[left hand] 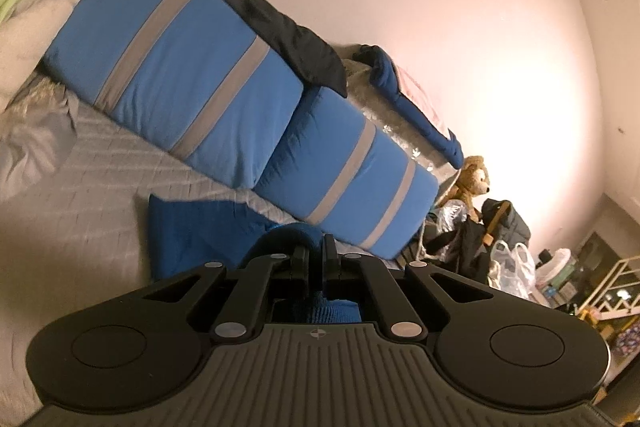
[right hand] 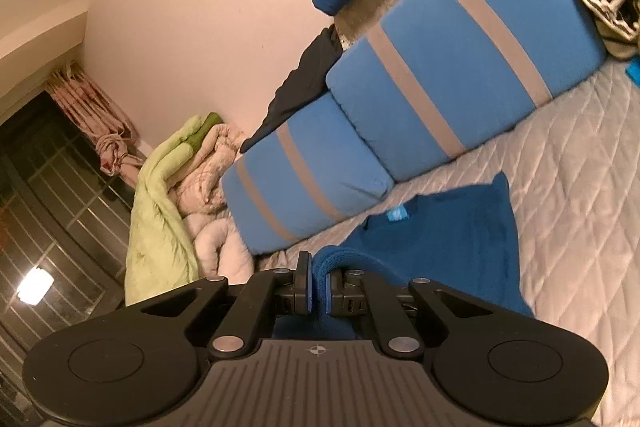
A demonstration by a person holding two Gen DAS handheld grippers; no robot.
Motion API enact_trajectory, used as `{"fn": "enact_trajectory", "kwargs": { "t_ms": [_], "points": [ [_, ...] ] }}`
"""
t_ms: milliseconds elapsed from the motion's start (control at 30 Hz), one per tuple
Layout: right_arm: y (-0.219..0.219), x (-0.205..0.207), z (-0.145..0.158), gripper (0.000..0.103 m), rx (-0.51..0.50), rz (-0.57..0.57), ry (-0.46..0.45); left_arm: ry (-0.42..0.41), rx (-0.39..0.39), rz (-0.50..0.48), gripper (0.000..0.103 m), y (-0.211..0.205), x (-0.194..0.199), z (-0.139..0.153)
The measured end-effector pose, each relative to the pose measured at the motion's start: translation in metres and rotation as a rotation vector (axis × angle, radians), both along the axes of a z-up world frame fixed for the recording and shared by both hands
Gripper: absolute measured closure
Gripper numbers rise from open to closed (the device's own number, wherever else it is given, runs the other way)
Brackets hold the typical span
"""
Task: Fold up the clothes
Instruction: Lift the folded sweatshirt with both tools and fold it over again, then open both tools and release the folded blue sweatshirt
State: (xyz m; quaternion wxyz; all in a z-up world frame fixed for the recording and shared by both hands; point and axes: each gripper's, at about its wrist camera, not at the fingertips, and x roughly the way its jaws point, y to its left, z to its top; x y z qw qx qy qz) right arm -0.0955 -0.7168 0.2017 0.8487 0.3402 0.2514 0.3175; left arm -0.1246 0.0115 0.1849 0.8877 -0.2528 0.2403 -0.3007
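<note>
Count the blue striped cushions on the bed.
2: one cushion nearer the green blanket, the other cushion end to end with it, nearer the teddy bear. More may sit out of view.

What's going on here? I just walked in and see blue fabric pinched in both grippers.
A person is folding a dark blue garment on a quilted bed. The left gripper and the right gripper are each shut on an edge of it, lifting that part while the rest lies flat on the quilt. Blue cushions with grey stripes lean against the wall behind.

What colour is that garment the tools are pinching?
Deep blue garment, clearest in the right wrist view.
</note>
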Motion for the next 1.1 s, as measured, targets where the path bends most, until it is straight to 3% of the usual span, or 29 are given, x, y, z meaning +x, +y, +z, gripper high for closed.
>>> {"fn": "enact_trajectory", "kwargs": {
  "t_ms": [233, 700, 900, 1100],
  "points": [
    [0.005, 0.031, 0.004, 0.095, -0.021, -0.036, -0.013, -0.014, 0.048, 0.007, 0.098, -0.012, 0.040, 0.006],
    [0.011, 0.107, -0.034, 0.095, -0.046, -0.105, 0.054, 0.053, 0.080, 0.047, 0.098, -0.031, 0.116, -0.016],
    [0.020, 0.148, -0.048, 0.095, -0.080, -0.113, 0.068, 0.128, 0.086, 0.088, 0.098, -0.031, 0.153, -0.042],
    [0.029, 0.182, -0.092, 0.095, -0.105, -0.127, 0.153, 0.225, 0.089, 0.112, 0.098, -0.029, 0.185, -0.084]
  ]
}}
